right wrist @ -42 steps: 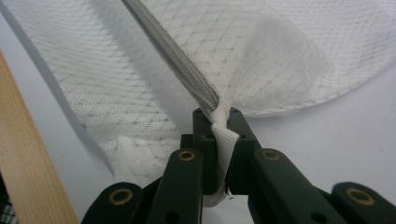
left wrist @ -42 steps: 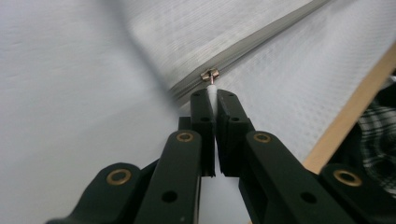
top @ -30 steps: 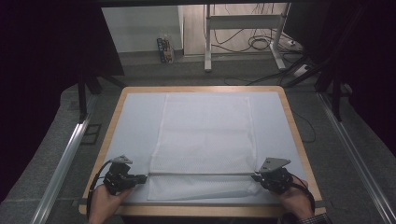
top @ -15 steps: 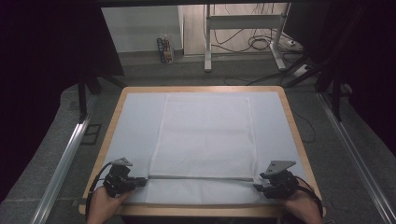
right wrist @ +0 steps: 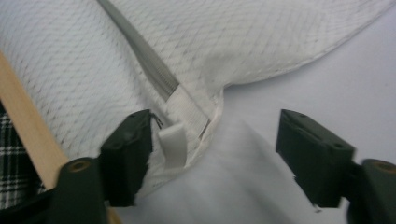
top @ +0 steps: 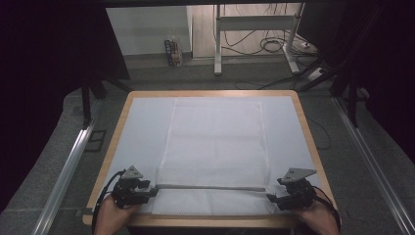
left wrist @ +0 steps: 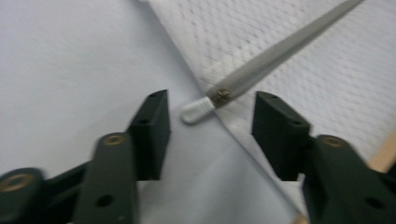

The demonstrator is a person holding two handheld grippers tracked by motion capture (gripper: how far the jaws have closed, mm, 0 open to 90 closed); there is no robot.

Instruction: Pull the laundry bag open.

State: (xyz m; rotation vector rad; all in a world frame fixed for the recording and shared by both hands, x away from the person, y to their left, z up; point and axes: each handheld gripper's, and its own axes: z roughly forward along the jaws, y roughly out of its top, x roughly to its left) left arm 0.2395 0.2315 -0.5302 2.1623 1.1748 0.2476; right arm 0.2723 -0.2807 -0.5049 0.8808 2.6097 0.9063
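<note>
A white mesh cloth bag (top: 215,142) lies flat on the table, with a grey zipper (top: 210,187) running across it near the front edge. My left gripper (top: 149,191) is at the zipper's left end. Its jaws have just been opening, and the zipper's white end tip (left wrist: 196,111) lies untouched between them, so the left gripper (left wrist: 212,100) is open. My right gripper (top: 271,198) is at the zipper's right end. Its jaws have also just been opening; the right gripper (right wrist: 215,121) is open, with the white pull tab (right wrist: 172,142) beside its left jaw.
The table (top: 304,128) has a pale wooden rim and a light blue-grey top. The wooden front edge (right wrist: 28,126) runs close behind my right gripper. Metal rails (top: 63,171) flank the table on the floor, and a desk frame with cables (top: 254,29) stands beyond it.
Both grippers have opened at the zipper's ends. The right hand has slid slightly right and toward the front edge, and the zipper line sits a little nearer the front.
</note>
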